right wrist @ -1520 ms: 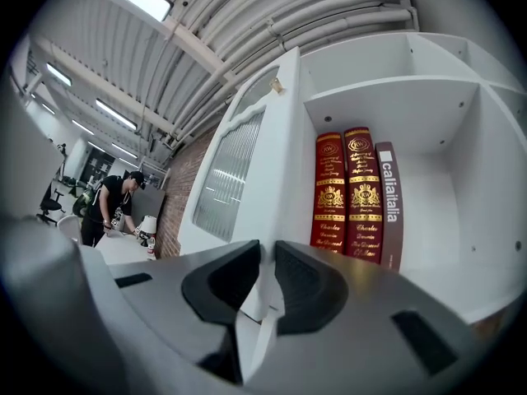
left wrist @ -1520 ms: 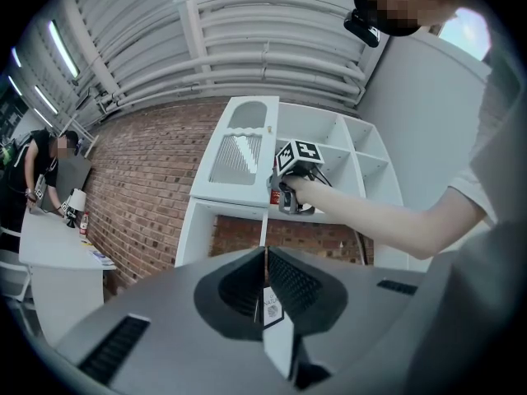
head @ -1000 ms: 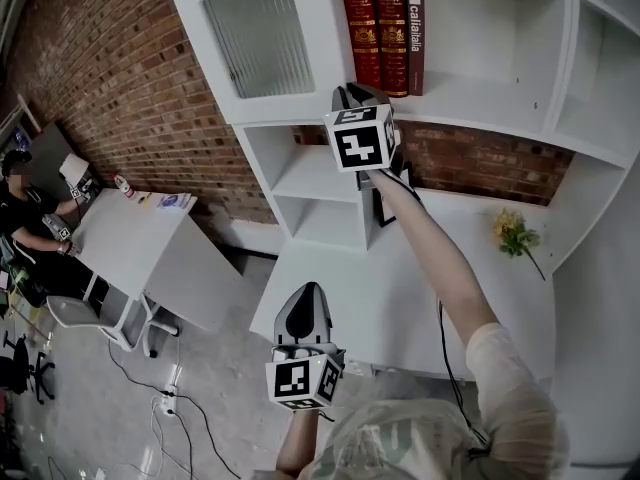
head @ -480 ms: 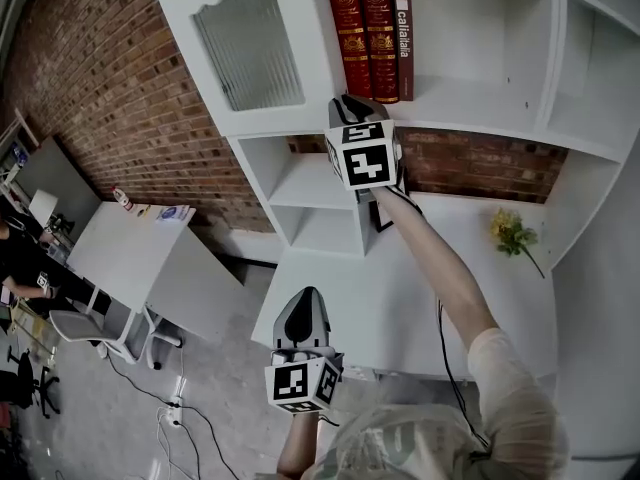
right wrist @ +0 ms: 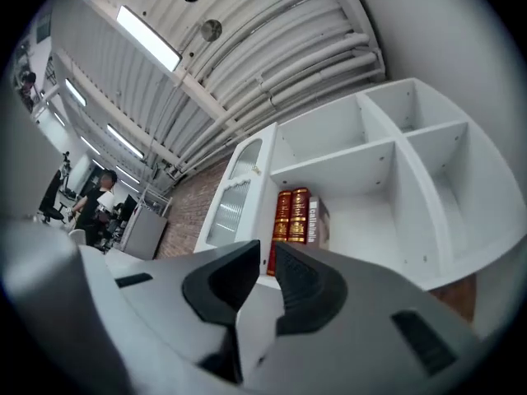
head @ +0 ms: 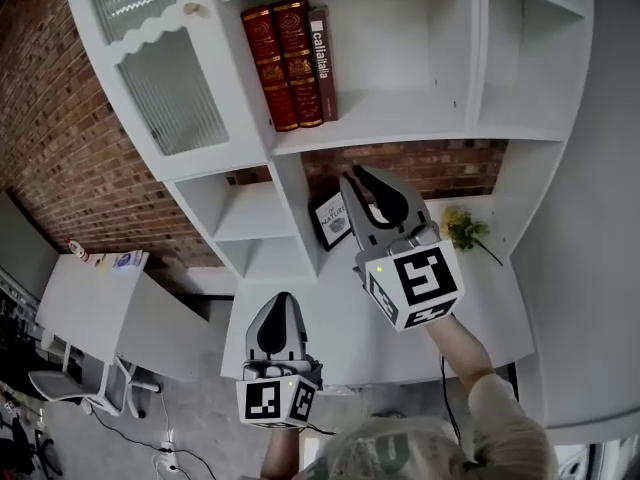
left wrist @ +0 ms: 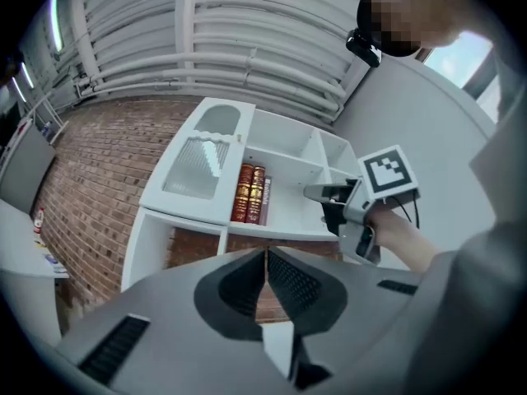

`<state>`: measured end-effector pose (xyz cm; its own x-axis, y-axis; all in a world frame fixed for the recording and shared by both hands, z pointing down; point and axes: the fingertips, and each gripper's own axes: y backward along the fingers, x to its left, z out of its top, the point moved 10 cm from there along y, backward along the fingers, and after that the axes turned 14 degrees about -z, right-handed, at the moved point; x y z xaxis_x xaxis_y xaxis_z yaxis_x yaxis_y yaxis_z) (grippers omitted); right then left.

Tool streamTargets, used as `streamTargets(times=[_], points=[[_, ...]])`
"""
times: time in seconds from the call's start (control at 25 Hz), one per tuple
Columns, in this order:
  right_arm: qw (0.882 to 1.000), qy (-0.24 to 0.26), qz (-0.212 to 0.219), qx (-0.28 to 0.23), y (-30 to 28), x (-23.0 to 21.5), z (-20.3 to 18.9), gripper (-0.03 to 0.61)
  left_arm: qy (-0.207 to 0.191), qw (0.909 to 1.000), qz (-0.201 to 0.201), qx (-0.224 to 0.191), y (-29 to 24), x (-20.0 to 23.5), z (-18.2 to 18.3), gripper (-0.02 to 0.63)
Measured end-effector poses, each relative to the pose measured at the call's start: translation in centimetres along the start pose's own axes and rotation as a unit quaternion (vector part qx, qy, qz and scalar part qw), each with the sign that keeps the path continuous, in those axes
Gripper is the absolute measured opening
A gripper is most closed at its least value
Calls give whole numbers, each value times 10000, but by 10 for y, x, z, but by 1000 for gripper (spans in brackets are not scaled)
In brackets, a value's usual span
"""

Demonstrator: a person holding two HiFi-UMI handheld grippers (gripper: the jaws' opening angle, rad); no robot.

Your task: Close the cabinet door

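Observation:
The white cabinet door (head: pixel 160 78) with ribbed glass and a small knob (head: pixel 191 9) lies flush with the shelf unit's upper left front. It also shows in the left gripper view (left wrist: pixel 202 159) and the right gripper view (right wrist: pixel 235 196). My right gripper (head: pixel 365 180) hangs in the air before the shelves, well apart from the door. Its jaws stand a narrow slit apart with nothing between them (right wrist: pixel 268 253). My left gripper (head: pixel 283 298) sits lower, over the desk's front edge, its pads touching and empty (left wrist: pixel 266 253).
Three books (head: pixel 295 63) stand in the open compartment right of the door. A small picture frame (head: pixel 332 218) and yellow flowers (head: pixel 462 230) rest on the white desk (head: pixel 330 328). A white table (head: pixel 100 288) stands at the lower left beside the brick wall.
My right gripper has drawn back from the shelf front, towards me and to the right. The left gripper has risen a little. The door looks the same.

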<state>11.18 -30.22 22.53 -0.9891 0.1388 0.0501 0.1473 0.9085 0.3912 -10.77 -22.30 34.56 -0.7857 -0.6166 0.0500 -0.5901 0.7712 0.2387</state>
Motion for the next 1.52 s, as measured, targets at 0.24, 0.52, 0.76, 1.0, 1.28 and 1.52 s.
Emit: streamTargets(times=[0.24, 0.52, 0.76, 1.0, 1.28, 1.52], points=[[9945, 656, -814, -14, 85, -40, -1, 66, -87, 9968, -789, -96, -37, -28, 5, 21], [9867, 864, -1250, 574, 152, -66, -36, 31, -38, 9897, -1430, 51, -70, -62, -19, 21], [9818, 426, -1336, 1282, 177, -81, -58, 15, 34, 9857, -1675, 166, -77, -86, -32, 21], [9785, 405, -1354, 1504, 184, -80, -65, 15, 109, 9865, -1609, 276, -73, -88, -39, 21], [9782, 458, -1321, 1538, 187, -78, -68, 14, 116, 9875, -1534, 337, -70, -89, -41, 21], [9774, 520, -1372, 1525, 189, -81, -65, 15, 109, 9877, -1522, 349, -68, -91, -40, 21]])
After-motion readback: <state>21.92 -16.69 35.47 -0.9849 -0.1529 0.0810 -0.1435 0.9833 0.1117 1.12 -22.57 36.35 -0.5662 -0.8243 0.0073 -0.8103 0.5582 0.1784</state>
